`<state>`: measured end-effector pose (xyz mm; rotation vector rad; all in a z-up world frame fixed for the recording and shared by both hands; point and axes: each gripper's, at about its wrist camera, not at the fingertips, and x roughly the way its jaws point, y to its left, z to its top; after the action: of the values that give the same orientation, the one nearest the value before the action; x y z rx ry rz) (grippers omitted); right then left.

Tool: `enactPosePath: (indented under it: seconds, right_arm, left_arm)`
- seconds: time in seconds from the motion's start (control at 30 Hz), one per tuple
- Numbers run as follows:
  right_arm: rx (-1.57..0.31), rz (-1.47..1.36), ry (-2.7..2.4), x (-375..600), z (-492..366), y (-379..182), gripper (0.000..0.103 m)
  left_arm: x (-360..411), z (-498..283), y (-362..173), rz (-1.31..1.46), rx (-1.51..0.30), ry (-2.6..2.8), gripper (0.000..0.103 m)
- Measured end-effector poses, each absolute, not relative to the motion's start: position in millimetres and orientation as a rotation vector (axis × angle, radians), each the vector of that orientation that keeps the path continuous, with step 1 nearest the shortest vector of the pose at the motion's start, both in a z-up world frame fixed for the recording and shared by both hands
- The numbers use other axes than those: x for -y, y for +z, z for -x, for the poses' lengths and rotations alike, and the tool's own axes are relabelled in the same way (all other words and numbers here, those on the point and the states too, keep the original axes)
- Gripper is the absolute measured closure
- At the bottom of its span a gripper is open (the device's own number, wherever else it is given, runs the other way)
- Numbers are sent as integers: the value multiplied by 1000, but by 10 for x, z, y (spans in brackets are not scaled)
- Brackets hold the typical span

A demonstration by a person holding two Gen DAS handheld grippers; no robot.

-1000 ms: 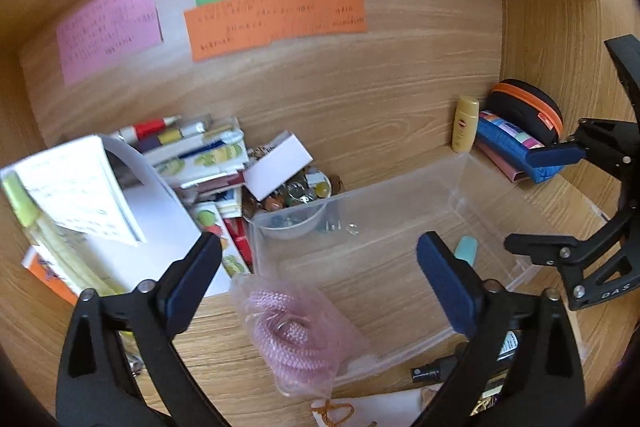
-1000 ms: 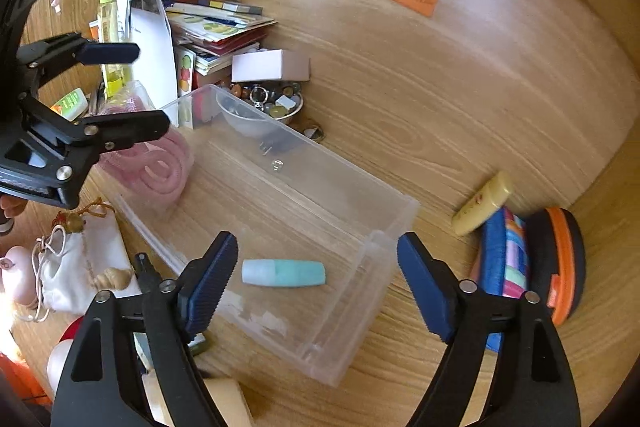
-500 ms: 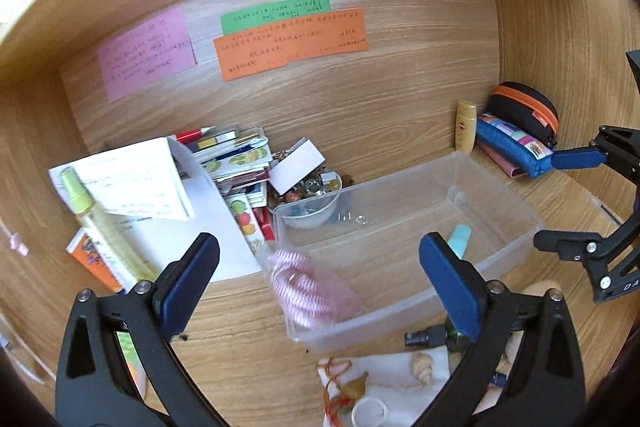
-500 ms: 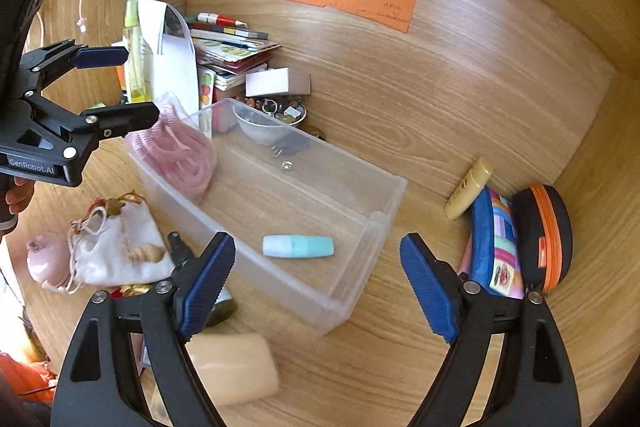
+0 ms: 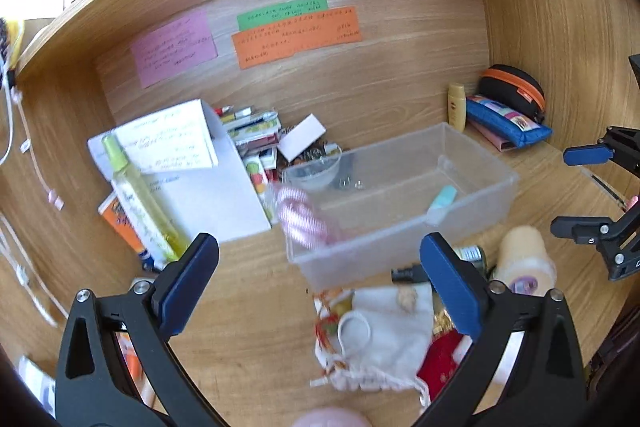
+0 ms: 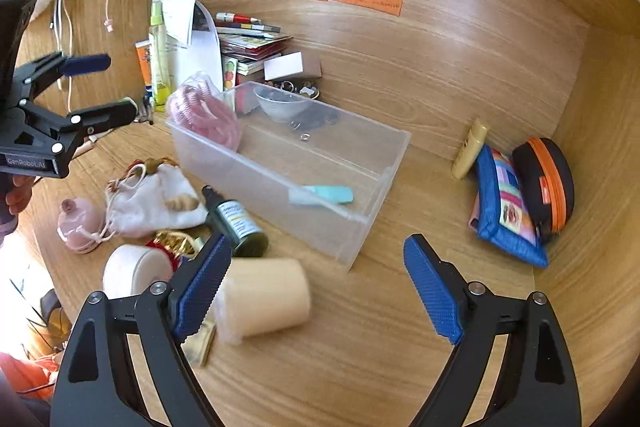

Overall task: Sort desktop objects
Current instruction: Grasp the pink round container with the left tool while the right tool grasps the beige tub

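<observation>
Right gripper (image 6: 316, 289) jaws wide apart, just been opening, nothing btwn; hovers over desk nr beige roll (image 6: 266, 301), prob next pick. Left gripper (image 5: 318, 287) also apart, empty. Clear bin (image 6: 372, 183) holds pink cord (image 6: 206, 115) + teal tube (image 6: 330, 195), so sorting underway. Vs 1 s ago: both pulled back, bin farther, pouch (image 5: 384, 339) & bottle (image 6: 238, 223) now visible.
</observation>
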<state>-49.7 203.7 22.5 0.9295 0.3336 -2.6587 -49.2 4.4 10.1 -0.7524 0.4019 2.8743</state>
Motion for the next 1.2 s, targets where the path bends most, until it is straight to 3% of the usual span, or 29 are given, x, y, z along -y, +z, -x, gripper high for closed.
enactPosePath:
  seconds: [0.23,0.87,1.2]
  right_arm:
    - [-296,-914,-2638,-2045,277,147,10]
    - [-229,-1056,-2540,-1991,399,-226,9]
    - [-167,-1165,-2474,-1926,667,-436,9]
  left_arm:
    - [136,239,-17,798,-341,2897,1]
    - [411,-6,-747,1108,-240,2821,1]
    - [533,63,-980,1218,-74,2772,1]
